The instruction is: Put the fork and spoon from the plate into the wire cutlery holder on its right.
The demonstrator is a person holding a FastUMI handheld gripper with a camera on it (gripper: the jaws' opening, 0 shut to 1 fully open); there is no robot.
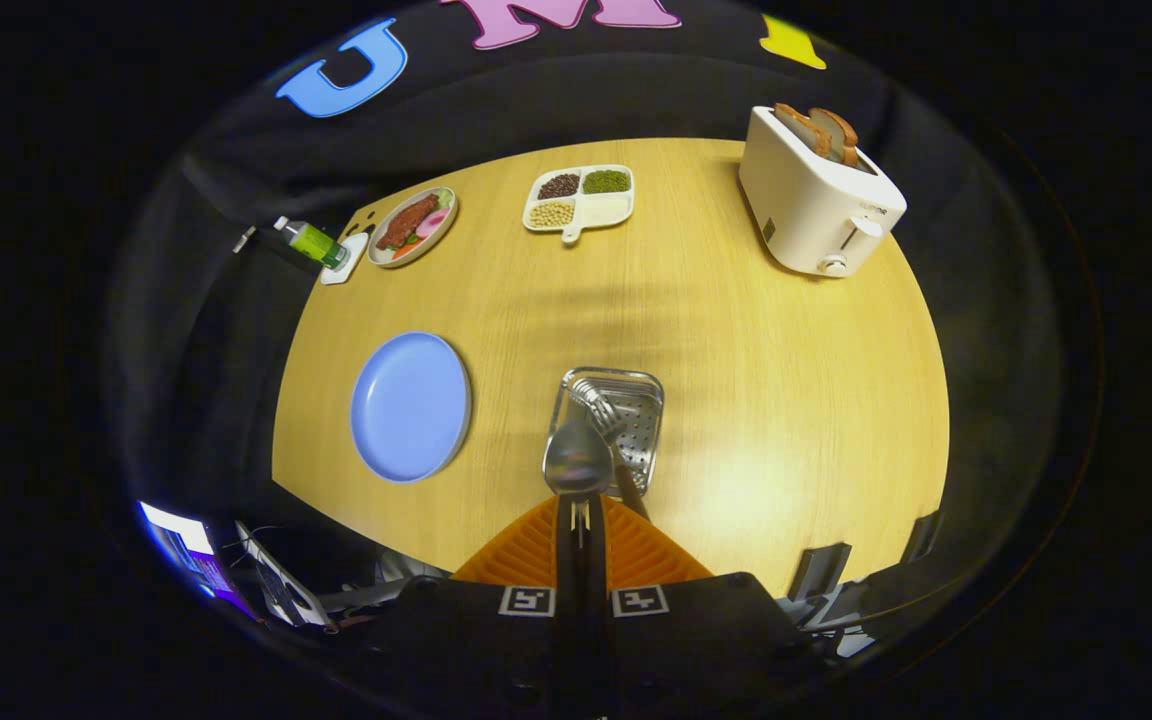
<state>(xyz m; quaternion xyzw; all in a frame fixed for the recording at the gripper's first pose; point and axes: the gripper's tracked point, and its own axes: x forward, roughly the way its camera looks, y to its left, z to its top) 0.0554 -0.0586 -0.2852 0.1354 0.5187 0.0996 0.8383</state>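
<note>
spoon point(577, 462): 1 | fork point(598, 405): 1 | wire cutlery holder point(636, 385): 1 | blue plate point(409, 406): 1 | food plate point(413, 226): 1 | divided tray point(578, 198): 1 | toaster point(816, 195): 1, bread slices point(818, 129): 2 | bottle point(312, 241): 1 | table point(786, 400): 1 | gripper point(581, 515): 1, fingers closed on spoon handle

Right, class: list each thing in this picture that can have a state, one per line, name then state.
gripper: shut on the spoon
spoon: held, bowl over the holder's near rim
fork: in the holder, tines up
wire cutlery holder: upright, holds the fork
blue plate: empty
toaster: two slices standing up out of it
divided dish: three sections filled, one empty
green bottle: capped
</note>
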